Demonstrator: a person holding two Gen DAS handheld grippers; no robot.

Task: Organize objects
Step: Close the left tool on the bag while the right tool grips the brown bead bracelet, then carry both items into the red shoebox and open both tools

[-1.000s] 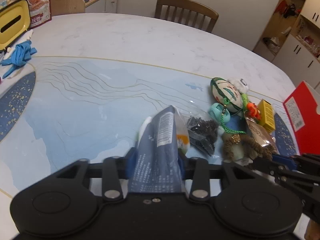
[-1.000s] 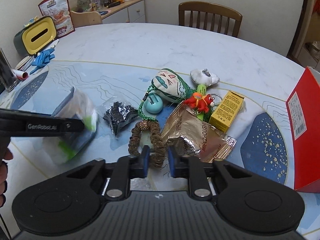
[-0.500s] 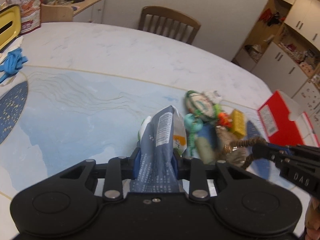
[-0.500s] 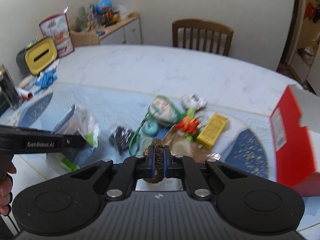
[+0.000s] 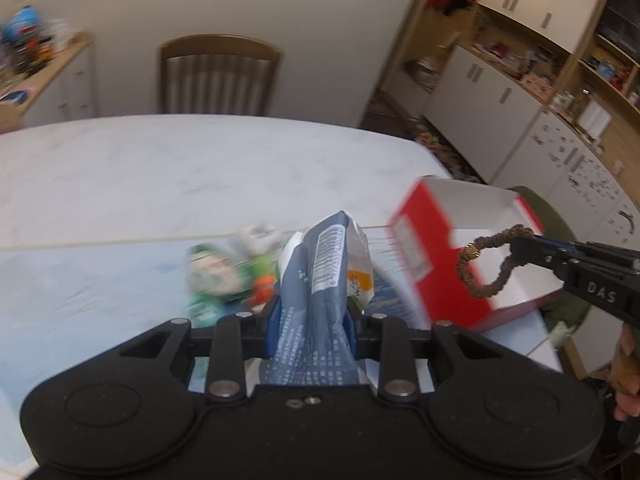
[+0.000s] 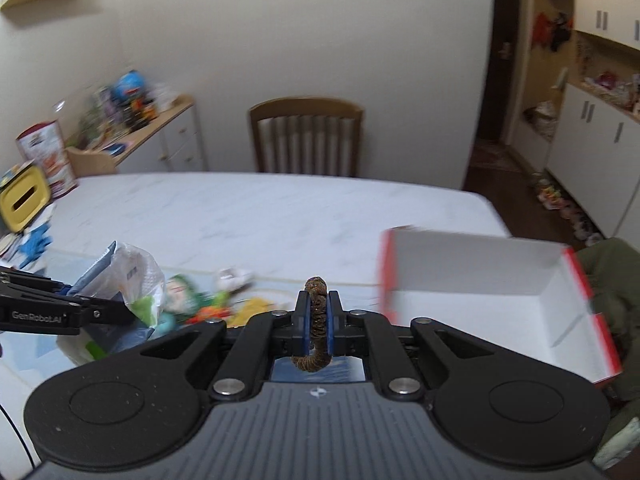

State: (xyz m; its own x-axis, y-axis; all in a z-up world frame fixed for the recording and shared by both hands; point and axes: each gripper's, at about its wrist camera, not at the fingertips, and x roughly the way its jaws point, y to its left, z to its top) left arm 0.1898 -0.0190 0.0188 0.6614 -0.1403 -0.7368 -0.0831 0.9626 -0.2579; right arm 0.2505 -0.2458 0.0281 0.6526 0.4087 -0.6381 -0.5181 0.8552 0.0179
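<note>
Grey-blue pouch [image 5: 316, 312], brown bracelet [image 5: 486, 262], red/white box [image 6: 476, 284].

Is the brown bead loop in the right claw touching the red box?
Apart. In the left wrist view the bead loop hangs from the right claw in the air over the open red box, clear of its walls and floor.

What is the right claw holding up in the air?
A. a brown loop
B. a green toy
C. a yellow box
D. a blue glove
A: the right claw is shut on the brown loop, which hangs off the table near the red box.
</note>
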